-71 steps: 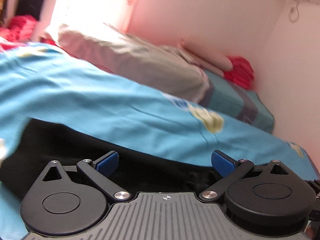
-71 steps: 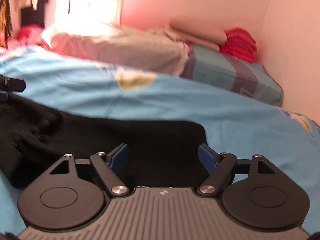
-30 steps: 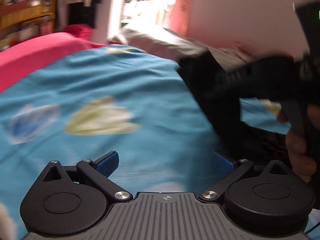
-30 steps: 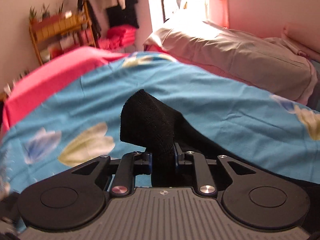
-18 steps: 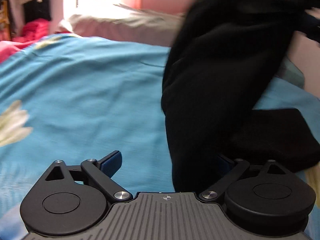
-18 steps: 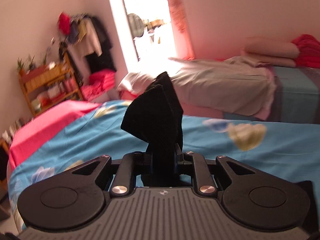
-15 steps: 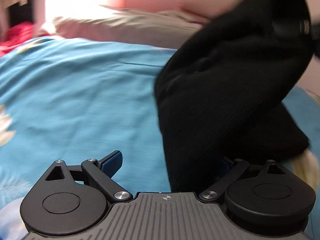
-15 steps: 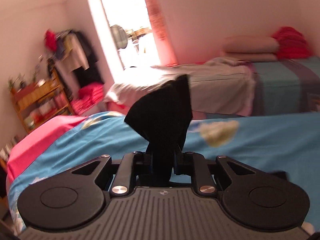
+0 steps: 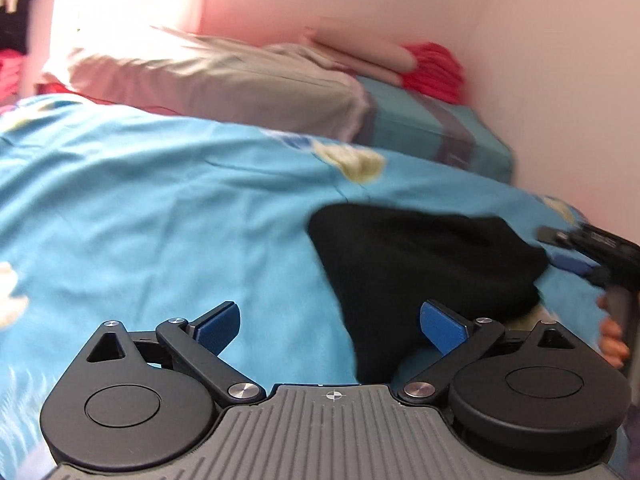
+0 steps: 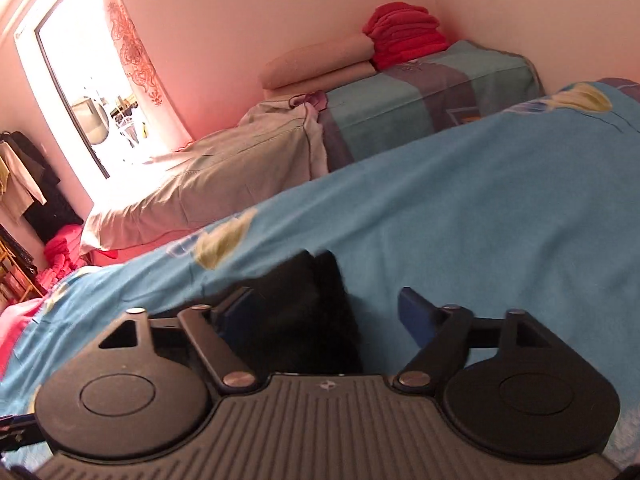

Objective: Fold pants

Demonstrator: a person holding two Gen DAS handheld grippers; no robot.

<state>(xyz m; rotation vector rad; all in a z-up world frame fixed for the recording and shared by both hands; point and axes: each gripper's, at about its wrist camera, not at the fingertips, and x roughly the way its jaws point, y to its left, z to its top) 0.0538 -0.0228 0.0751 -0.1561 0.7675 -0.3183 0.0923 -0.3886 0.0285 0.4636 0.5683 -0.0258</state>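
Observation:
The black pants (image 9: pixel 420 268) lie in a folded heap on the blue flowered bedspread (image 9: pixel 160 208). My left gripper (image 9: pixel 332 320) is open, with the near edge of the pants reaching between its blue pads. My right gripper (image 10: pixel 324 312) is open and tilted, and the pants (image 10: pixel 316 320) lie between its fingers. The right gripper also shows at the right edge of the left wrist view (image 9: pixel 592 256), beside the heap.
A beige quilt (image 10: pixel 224 176) and a teal folded blanket (image 10: pixel 420 96) lie on the bed behind. Red folded cloth (image 10: pixel 404 32) and a beige pillow (image 10: pixel 320 64) sit against the pink wall. A bright window (image 10: pixel 92 92) and hanging clothes (image 10: pixel 24 184) are at the left.
The right gripper carried one end of the pants up and over to the right, laid it on the rest and opened. The pants now lie in a heap on the bedspread.

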